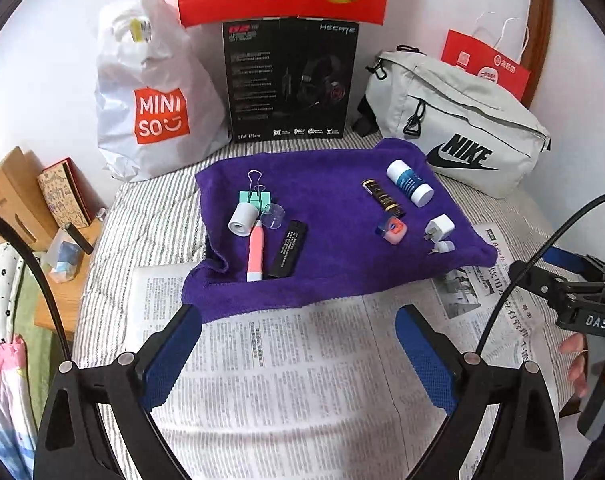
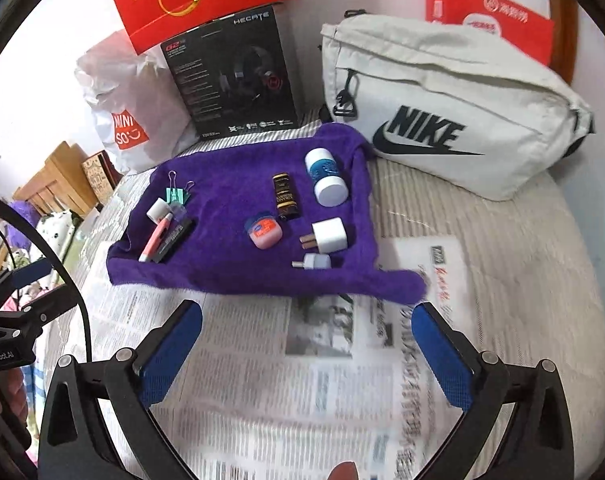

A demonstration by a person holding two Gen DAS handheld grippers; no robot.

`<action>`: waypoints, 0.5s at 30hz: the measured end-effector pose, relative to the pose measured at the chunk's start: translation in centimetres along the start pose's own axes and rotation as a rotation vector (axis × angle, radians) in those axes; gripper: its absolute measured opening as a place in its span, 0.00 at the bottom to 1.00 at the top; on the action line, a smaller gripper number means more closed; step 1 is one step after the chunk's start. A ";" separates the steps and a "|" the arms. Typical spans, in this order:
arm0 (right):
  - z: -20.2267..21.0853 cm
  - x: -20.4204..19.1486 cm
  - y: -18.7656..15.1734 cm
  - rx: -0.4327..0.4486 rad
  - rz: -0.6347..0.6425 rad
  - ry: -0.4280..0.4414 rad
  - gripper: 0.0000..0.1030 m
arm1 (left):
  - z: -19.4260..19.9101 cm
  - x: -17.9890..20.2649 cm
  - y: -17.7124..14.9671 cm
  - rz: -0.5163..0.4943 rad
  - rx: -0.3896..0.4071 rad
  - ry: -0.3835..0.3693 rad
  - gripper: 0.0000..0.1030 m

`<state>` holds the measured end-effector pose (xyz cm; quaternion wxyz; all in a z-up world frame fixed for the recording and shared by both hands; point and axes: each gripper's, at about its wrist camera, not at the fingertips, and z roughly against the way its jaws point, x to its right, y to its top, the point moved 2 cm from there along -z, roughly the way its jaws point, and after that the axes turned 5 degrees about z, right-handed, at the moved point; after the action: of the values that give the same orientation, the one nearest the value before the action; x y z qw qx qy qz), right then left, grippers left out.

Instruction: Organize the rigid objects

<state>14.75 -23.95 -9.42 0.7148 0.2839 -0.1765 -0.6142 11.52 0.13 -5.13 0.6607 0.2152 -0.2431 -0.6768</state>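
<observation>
Both tools are empty: your left gripper (image 1: 298, 356) and your right gripper (image 2: 306, 356) hang with jaws spread wide, nothing between the blue pads, above the newspaper (image 1: 286, 360) that covers the near part of the striped bedding. Just beyond the newspaper lies the purple towel (image 1: 326, 208), which serves as the work surface and carries every item of the task in two groups, well apart. On the left of the towel, the pink pen (image 1: 256, 254) and the black stick (image 1: 287, 249) lie side by side, pointing toward you; past them sit the white roll (image 1: 243, 219) and the clear cap (image 1: 273, 216), with the green binder clips (image 1: 254, 196) behind. On the right of the towel, the nearest items are the small plug (image 2: 312, 261) and the white charger (image 2: 329, 237), prongs pointing left; the pink jar (image 2: 263, 232) rests beside them, then the dark tube (image 2: 286, 195), and farthest back the white bottle (image 2: 326, 178) lying on its side. This split suggests a sorting by kind, long stationery on one side and toiletries and chargers on the other; the sorting looks largely done. Behind the towel stand a white shopping bag (image 1: 150, 96), a black headset box (image 1: 290, 80) and a grey waist bag (image 1: 458, 120), with red gift bags against the wall. Keep both grippers clear of the towel edge so that no item rolls.
</observation>
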 end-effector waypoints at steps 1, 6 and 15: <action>0.7 -0.1 -0.2 0.006 0.000 -0.014 1.00 | 0.3 0.2 -0.2 -0.010 -0.002 0.008 0.95; 3.7 -0.7 -1.7 0.018 0.012 -0.032 1.00 | 2.4 0.7 -1.1 -0.010 0.018 0.030 0.95; 7.2 -1.8 -3.1 0.032 0.026 -0.065 1.00 | 5.6 1.4 -3.0 0.010 0.046 0.031 0.95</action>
<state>7.67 -23.81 -5.62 0.7120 0.2729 -0.2132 -0.6108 5.68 -1.01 -2.48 0.6625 0.2395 -0.2495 -0.6645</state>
